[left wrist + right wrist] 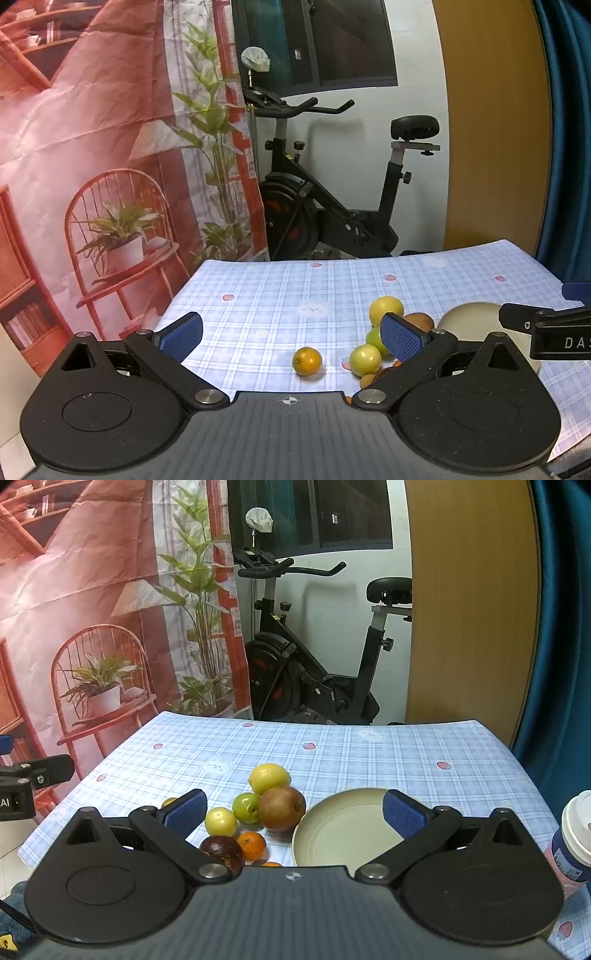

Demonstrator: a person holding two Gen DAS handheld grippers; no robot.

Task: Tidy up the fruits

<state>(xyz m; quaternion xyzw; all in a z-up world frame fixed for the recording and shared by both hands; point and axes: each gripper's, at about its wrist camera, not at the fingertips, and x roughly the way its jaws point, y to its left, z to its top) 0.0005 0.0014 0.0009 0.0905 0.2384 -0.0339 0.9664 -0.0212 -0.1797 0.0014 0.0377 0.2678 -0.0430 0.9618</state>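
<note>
The job has not begun. The plate [343, 830] is bare, and all the fruits [258, 808] sit in a bunch on the table [406, 753] just beside it. The left gripper [291, 334] and right gripper [295, 812] are both wide open, holding nothing.

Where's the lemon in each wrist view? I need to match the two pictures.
Left wrist: lemon right of centre, just behind the left gripper's right pad.
Right wrist: lemon near centre, at the far end of the fruit pile.
Shared landmark: the plate, to the lemon's right in both.
</note>
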